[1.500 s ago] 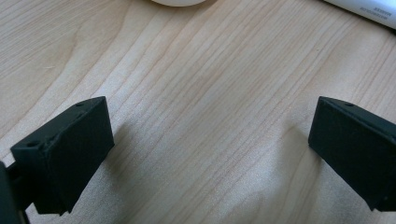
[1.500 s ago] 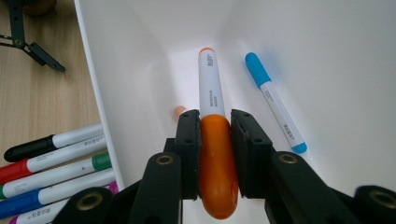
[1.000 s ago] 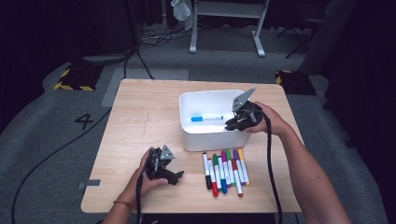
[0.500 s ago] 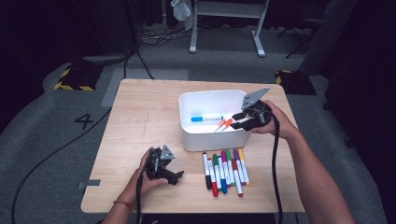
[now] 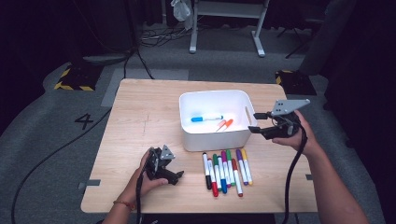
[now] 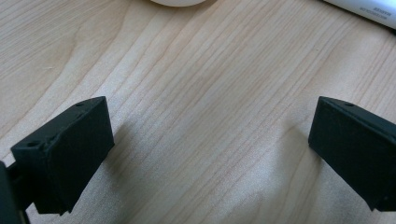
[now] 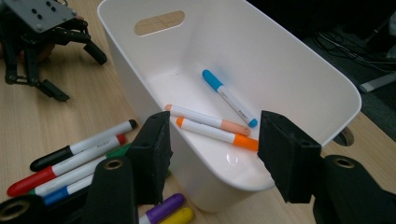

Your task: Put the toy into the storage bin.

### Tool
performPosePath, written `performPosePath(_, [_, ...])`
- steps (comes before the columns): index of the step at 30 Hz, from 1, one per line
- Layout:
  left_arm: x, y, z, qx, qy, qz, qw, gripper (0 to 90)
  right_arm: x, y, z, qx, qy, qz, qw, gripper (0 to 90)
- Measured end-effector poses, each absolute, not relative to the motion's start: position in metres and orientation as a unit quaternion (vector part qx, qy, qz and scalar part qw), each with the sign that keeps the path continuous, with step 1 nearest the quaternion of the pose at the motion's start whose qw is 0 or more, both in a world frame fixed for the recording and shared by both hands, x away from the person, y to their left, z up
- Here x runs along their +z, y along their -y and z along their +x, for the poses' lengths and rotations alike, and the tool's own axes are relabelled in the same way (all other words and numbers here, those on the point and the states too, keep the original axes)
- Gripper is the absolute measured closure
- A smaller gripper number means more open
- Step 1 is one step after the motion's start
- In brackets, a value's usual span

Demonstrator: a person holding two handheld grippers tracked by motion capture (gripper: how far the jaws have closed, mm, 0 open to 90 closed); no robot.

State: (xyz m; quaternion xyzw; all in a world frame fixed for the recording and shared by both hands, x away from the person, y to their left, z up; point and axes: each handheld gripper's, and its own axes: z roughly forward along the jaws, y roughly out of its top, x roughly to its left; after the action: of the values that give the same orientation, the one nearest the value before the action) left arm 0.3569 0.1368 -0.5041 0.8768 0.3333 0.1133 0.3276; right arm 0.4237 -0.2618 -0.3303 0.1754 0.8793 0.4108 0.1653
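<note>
Wood surface point(image 5: 140, 112), bin point(image 5: 187, 100) mid-way; my right tool point(image 5: 256, 122) hangs wide open and empty beside its rim. Left tool point(image 5: 180, 175) rests agape, empty. Swing back carelessly and I reckon I'd clip the bin or scatter the markers point(image 5: 226, 170).

Table point(image 5: 140, 116) brightly lit, surroundings dark — high view soft; close jaws blurred, shadows beneath them.

markers point(image 7: 70, 161): ends beside bin point(image 7: 299, 60) hidden behind right gripper point(image 7: 212, 154) jaw | marker point(image 6: 364, 7): cut by top edge | bin base point(image 6: 177, 2): cut by top edge | marker print: too small to read
</note>
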Motion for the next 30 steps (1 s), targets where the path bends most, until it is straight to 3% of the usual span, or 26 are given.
performPosePath(8, [-0.504, -0.137, 0.357, 0.113, -0.333, 0.877, 0.328, 0.1, -0.362, 0.282, 0.383, 0.413, -0.872, 0.199, 0.175, 42.4])
performPosePath(10, [-0.504, -0.137, 0.357, 0.113, -0.333, 0.877, 0.328, 0.1, -0.386, 0.289, 0.374, 0.407, -0.870, 0.221, 0.165, 42.9])
performPosePath(18, [-0.504, -0.137, 0.357, 0.113, -0.333, 0.877, 0.328, 0.1, -0.449, 0.308, 0.383, 0.373, -0.871, 0.297, 0.121, 43.9])
performPosePath(28, [-0.504, -0.137, 0.357, 0.112, -0.333, 0.877, 0.328, 0.1, -0.475, 0.312, 0.392, 0.366, -0.864, 0.334, 0.088, 44.5])
performPosePath(30, [-0.504, -0.137, 0.357, 0.113, -0.333, 0.877, 0.328, 0.1, -0.483, 0.311, 0.396, 0.356, -0.866, 0.341, 0.089, 48.6])
